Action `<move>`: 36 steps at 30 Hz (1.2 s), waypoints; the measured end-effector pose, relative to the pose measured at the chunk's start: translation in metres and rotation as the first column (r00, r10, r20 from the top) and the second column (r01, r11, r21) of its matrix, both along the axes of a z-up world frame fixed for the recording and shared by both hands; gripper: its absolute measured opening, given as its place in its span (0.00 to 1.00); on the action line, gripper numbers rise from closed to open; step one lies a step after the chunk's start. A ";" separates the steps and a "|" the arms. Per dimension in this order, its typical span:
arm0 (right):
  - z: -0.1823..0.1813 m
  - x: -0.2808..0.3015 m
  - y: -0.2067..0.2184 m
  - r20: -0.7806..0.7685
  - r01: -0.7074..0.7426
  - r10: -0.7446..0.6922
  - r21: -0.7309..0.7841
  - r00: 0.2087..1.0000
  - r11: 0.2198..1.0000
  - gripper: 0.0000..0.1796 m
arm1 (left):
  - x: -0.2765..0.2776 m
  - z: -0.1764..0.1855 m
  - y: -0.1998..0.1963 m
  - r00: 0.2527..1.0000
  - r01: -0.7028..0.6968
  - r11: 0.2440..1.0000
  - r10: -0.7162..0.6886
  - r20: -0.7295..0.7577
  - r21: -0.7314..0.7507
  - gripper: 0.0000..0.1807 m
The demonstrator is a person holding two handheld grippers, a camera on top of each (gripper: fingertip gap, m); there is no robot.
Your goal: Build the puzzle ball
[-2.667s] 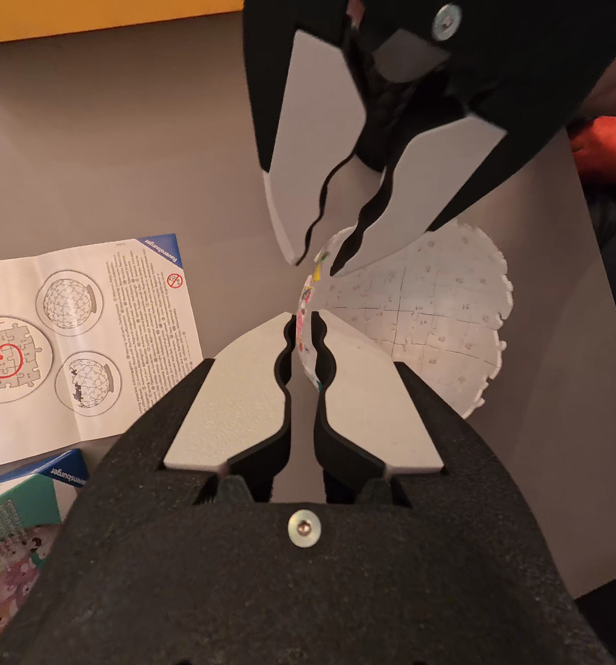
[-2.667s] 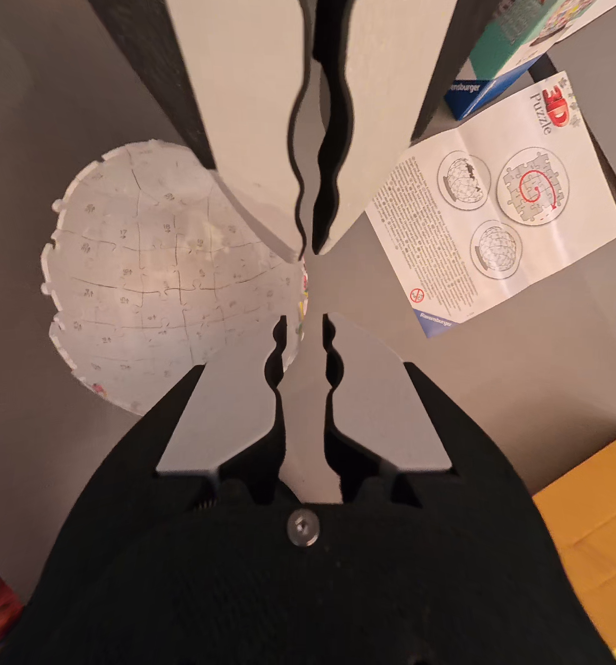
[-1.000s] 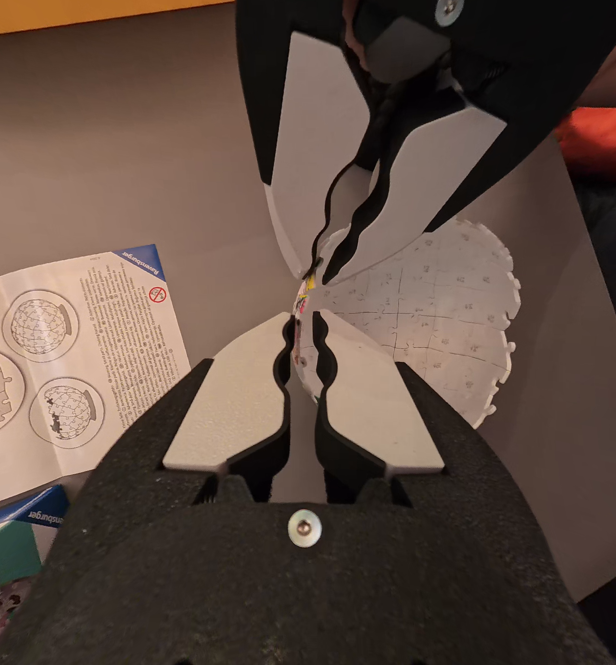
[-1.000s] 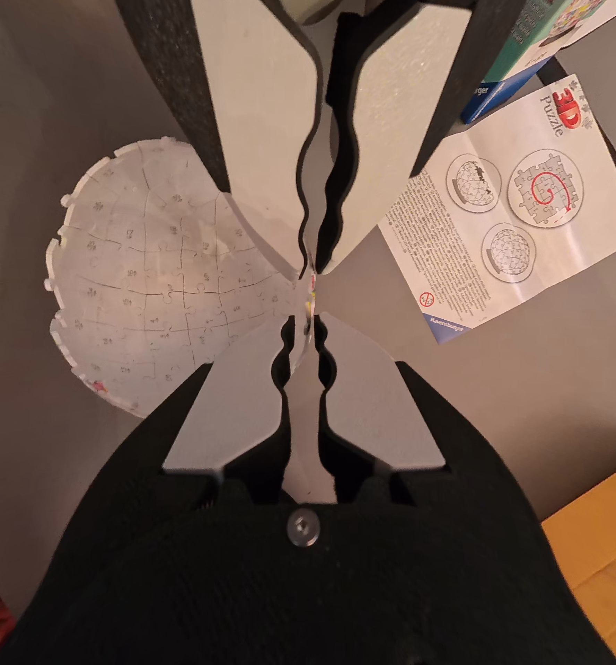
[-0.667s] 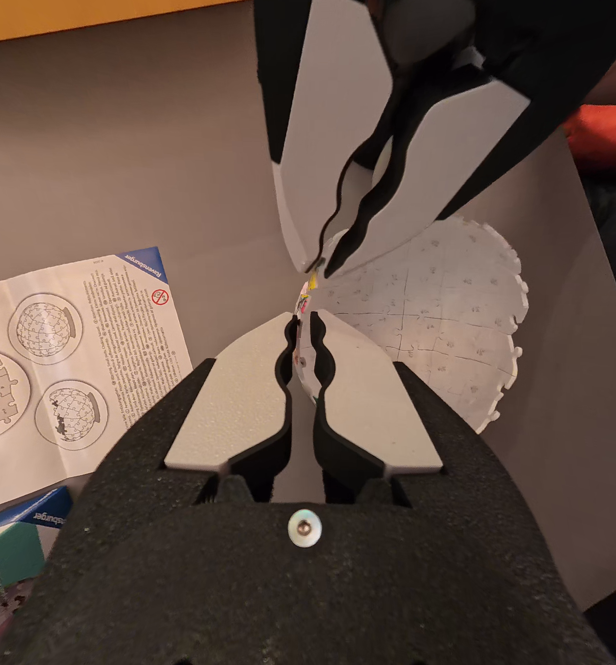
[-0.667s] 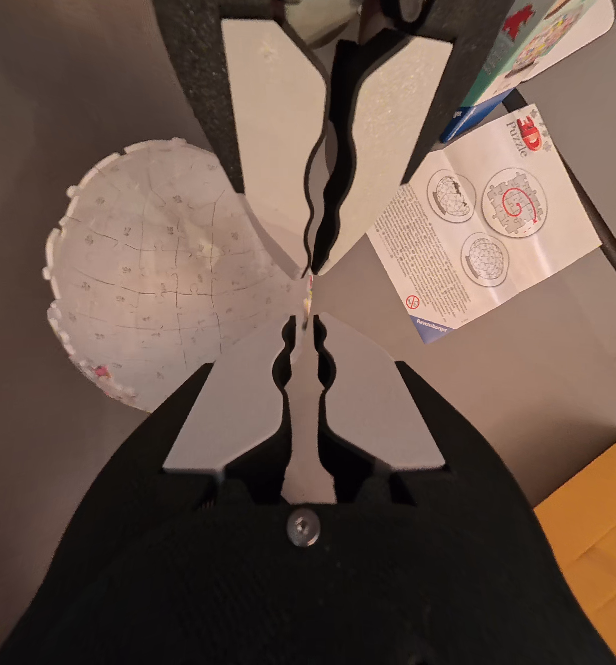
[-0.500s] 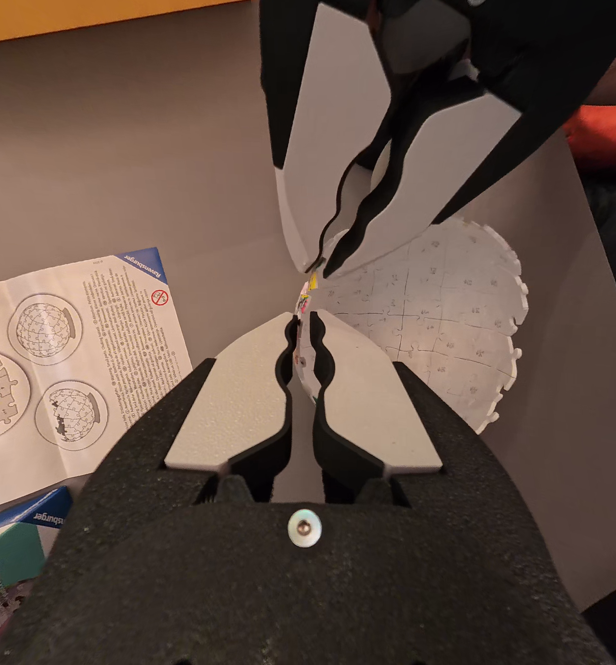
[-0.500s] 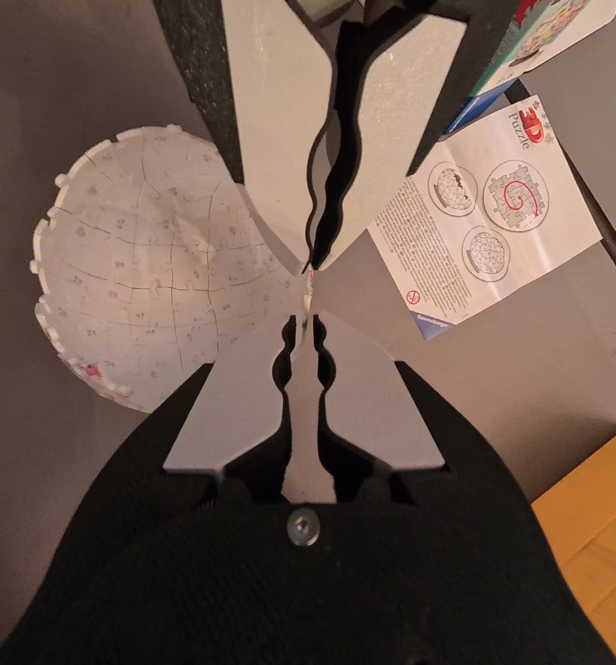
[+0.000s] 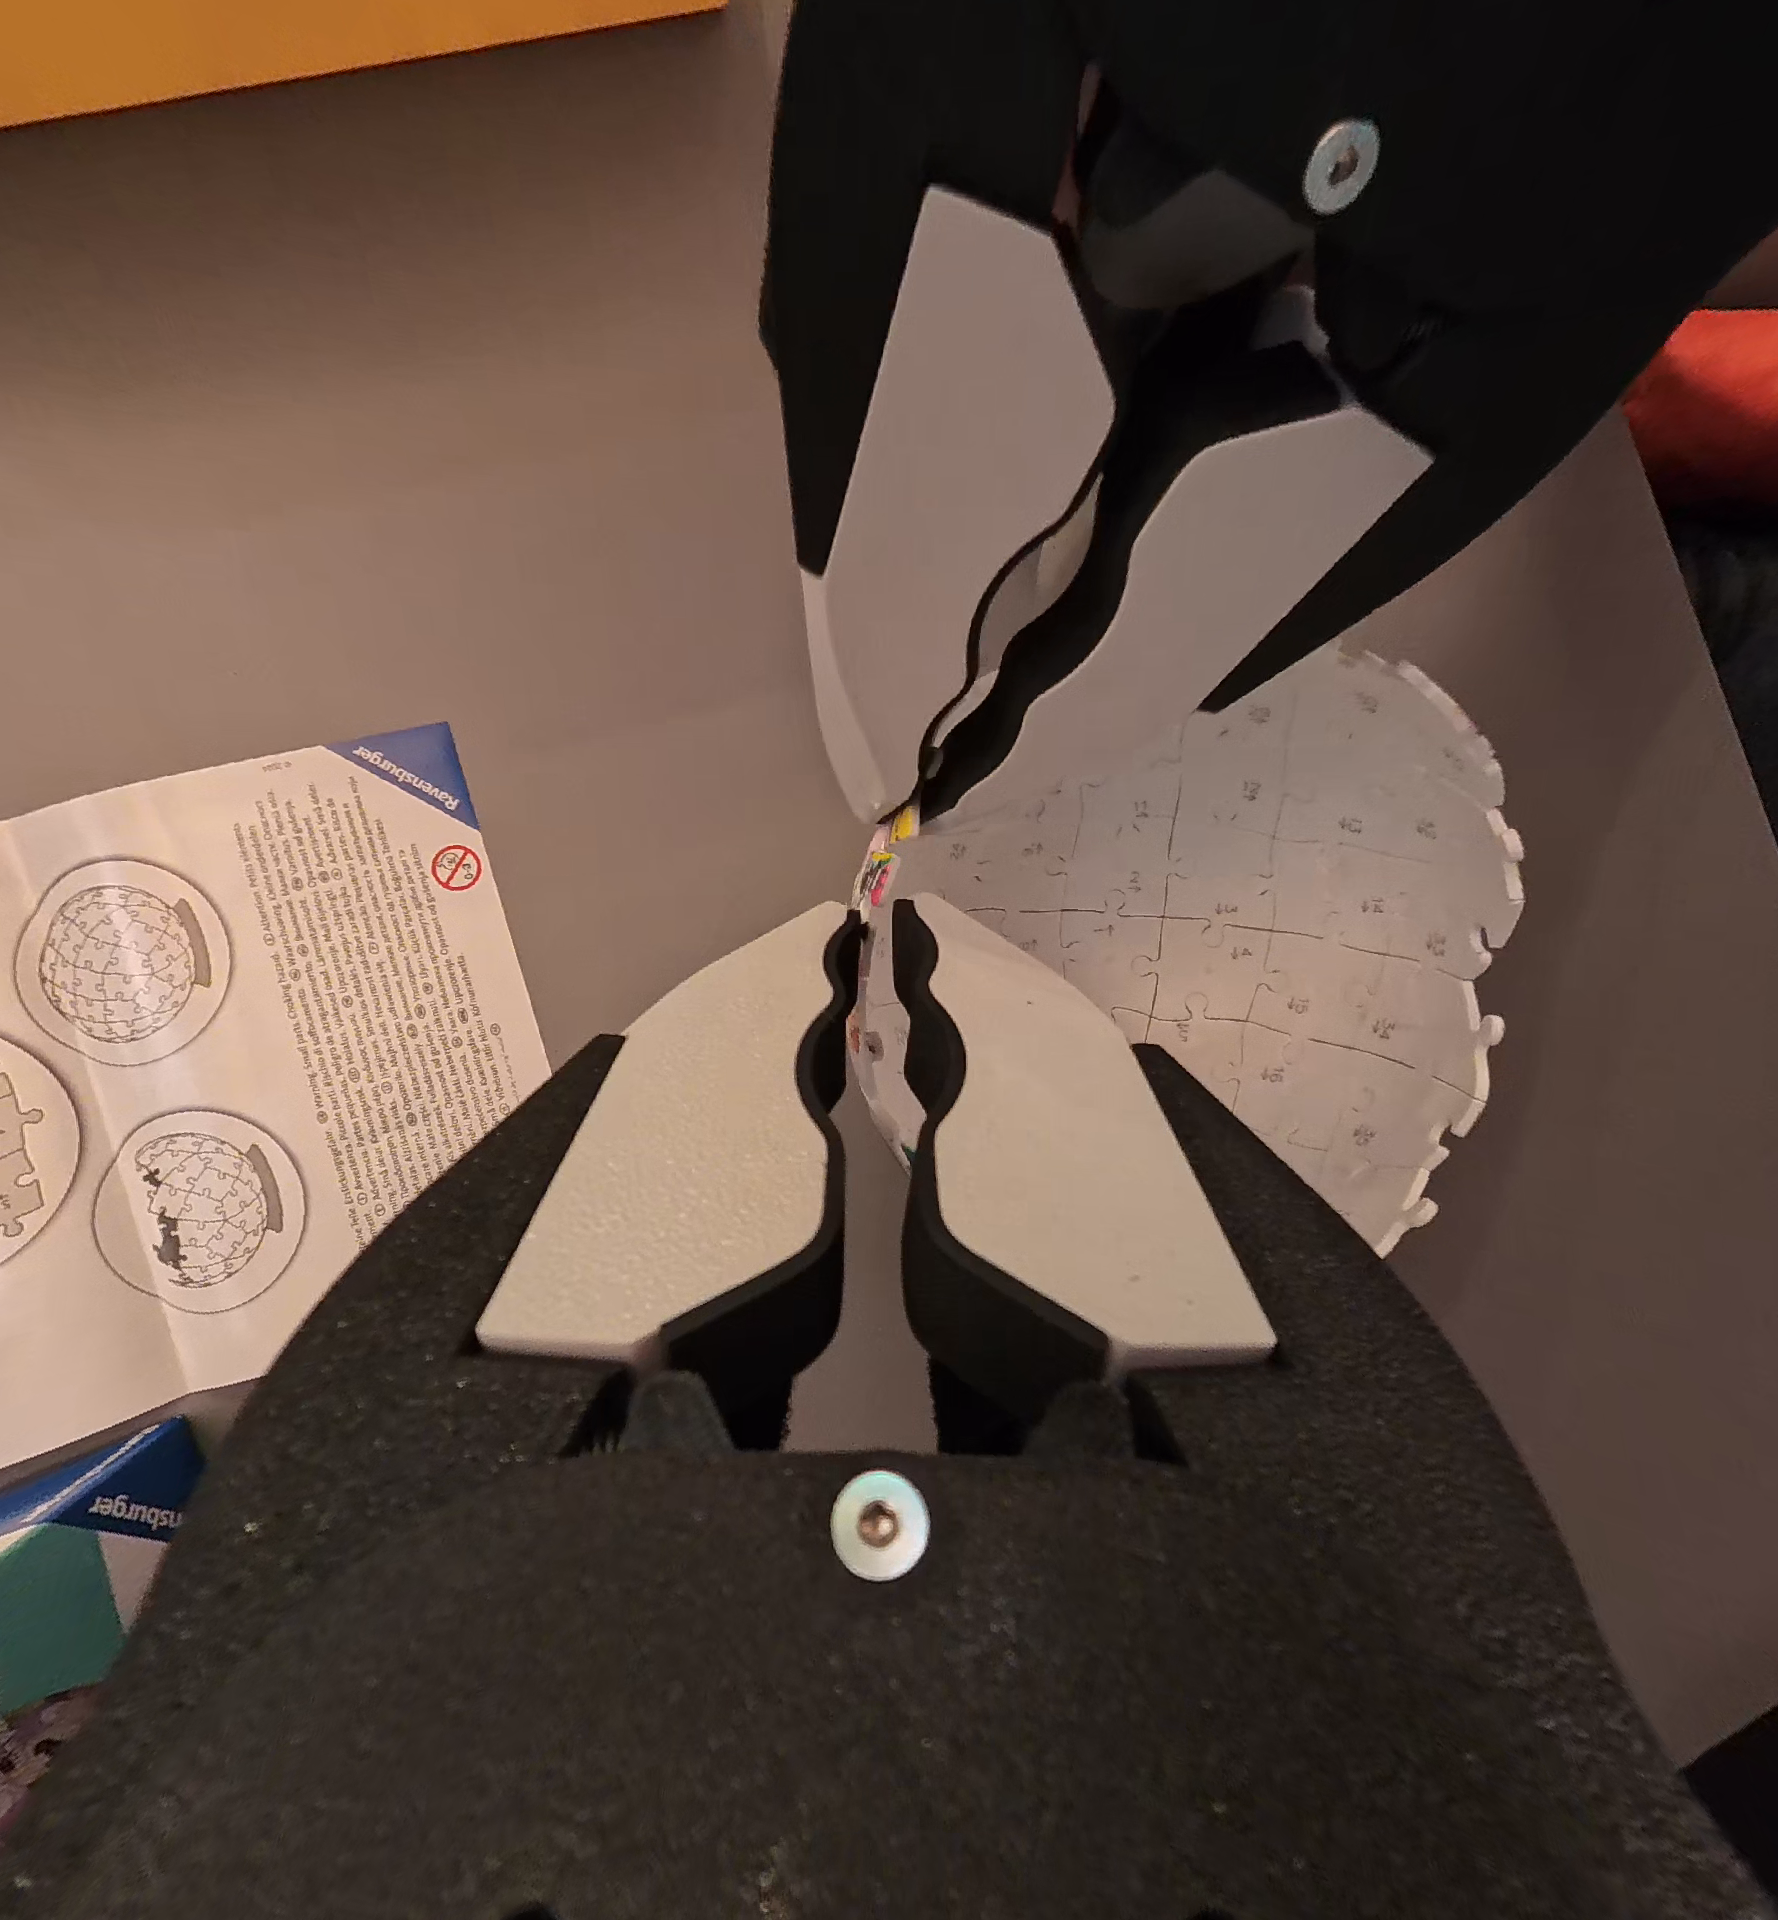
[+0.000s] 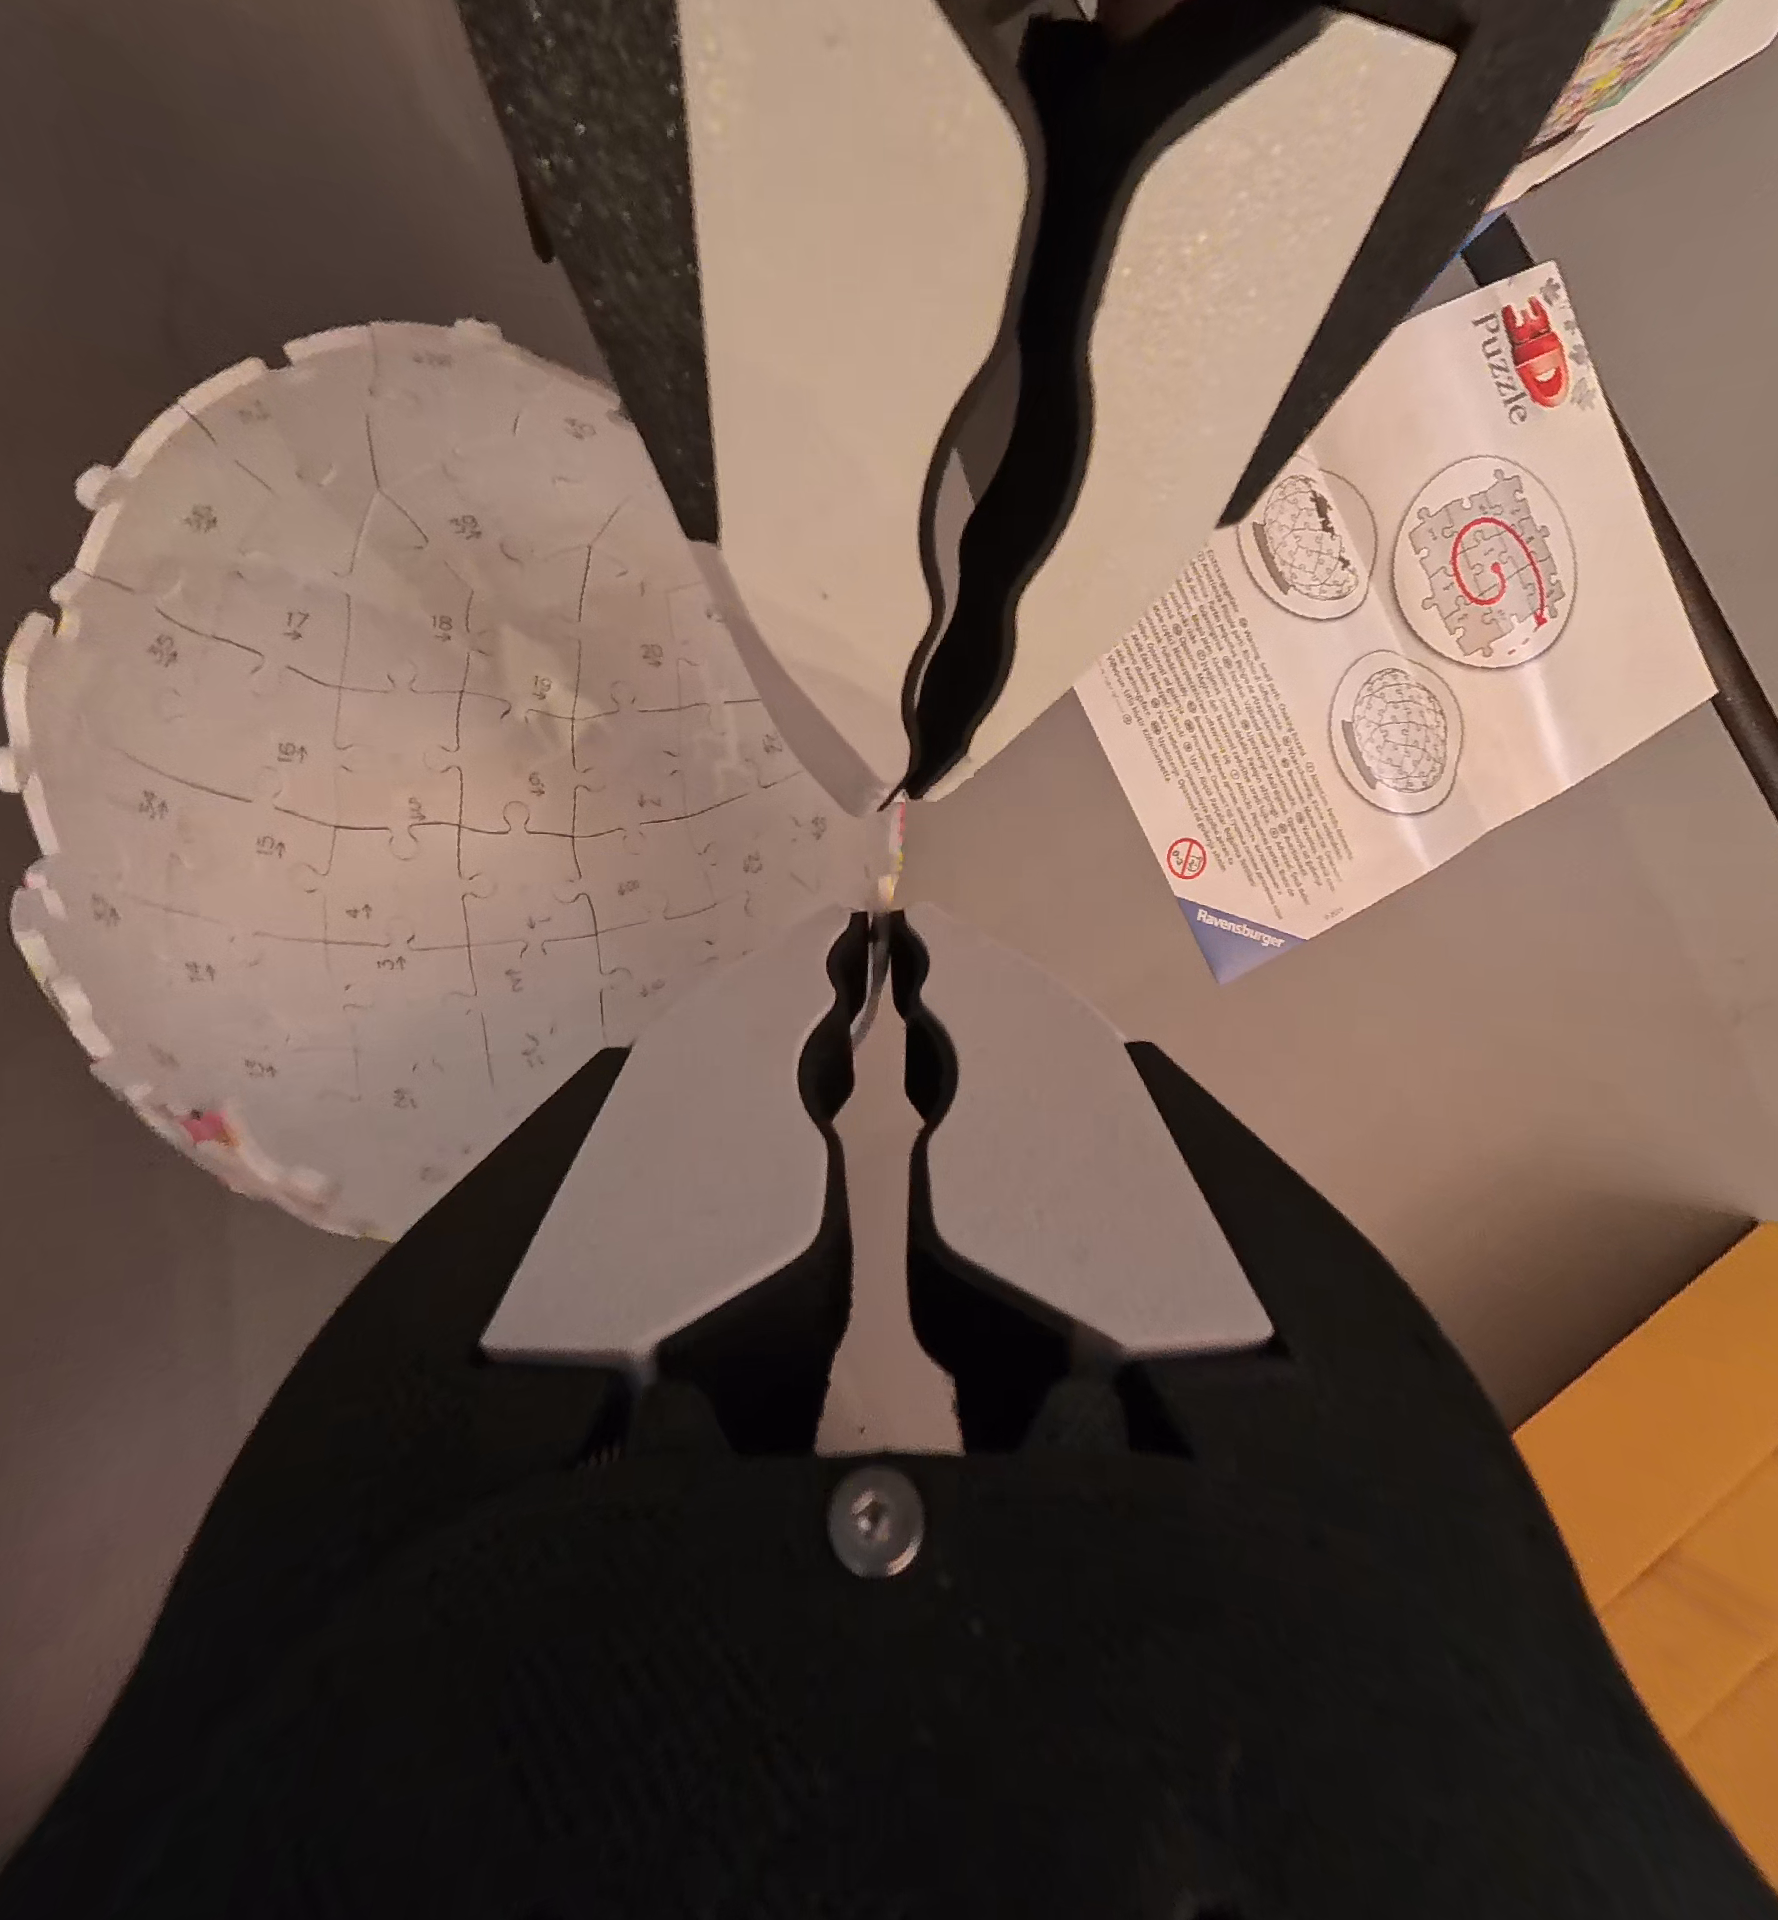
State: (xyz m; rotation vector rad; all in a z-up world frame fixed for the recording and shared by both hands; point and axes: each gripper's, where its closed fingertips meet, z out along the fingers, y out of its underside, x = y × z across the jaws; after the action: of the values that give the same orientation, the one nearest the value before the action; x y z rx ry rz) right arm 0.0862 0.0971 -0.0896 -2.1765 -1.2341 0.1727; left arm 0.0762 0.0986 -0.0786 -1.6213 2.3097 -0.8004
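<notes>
The half-built puzzle ball (image 9: 1280,935) is a white bowl-shaped shell of numbered pieces, held above the grey table with its hollow side facing the cameras. It also shows in the right wrist view (image 10: 345,779). My left gripper (image 9: 869,914) is shut on the shell's near rim, seen edge-on with coloured print. My right gripper (image 9: 911,810) comes in from the top, tip to tip with the left, and is shut on the same rim just beyond it. In the right wrist view my right gripper (image 10: 874,920) pinches the rim from below and my left gripper (image 10: 900,795) from above.
A folded instruction leaflet (image 9: 241,1039) lies flat on the table left of the grippers, also in the right wrist view (image 10: 1436,623). The teal and blue puzzle box (image 9: 23,1621) sits at the near left. A yellow surface (image 10: 1695,1507) borders the table. The table edge (image 9: 1695,727) runs right of the shell. My two grippers' fingertips are within a few centimetres of each other.
The right gripper has closed onto the shell's rim, where it stood slightly open before. The two grippers have since shifted a little together, and the shell has tilted slightly.
</notes>
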 end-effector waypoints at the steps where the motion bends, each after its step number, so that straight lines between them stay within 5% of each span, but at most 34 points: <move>1: 0.000 -0.001 0.000 0.000 -0.001 0.001 0.000 1.000 1.000 0.03 | 0.000 0.000 0.000 1.000 0.001 1.000 -0.001 0.000 0.000 0.03; 27: -0.004 -0.001 -0.004 0.034 0.008 -0.004 -0.115 0.999 0.993 0.02 | 0.002 0.003 -0.008 1.000 0.015 0.999 -0.014 0.016 -0.030 0.00; 36: 0.001 -0.003 0.000 -0.015 -0.009 0.008 -0.072 1.000 0.997 0.09 | 0.003 0.004 -0.003 1.000 -0.017 1.000 0.018 0.007 -0.013 0.10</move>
State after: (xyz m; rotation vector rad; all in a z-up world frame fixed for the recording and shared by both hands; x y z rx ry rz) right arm 0.0832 0.0967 -0.0889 -2.2279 -1.2469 0.2396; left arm 0.0792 0.0957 -0.0748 -1.6388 2.2870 -0.8169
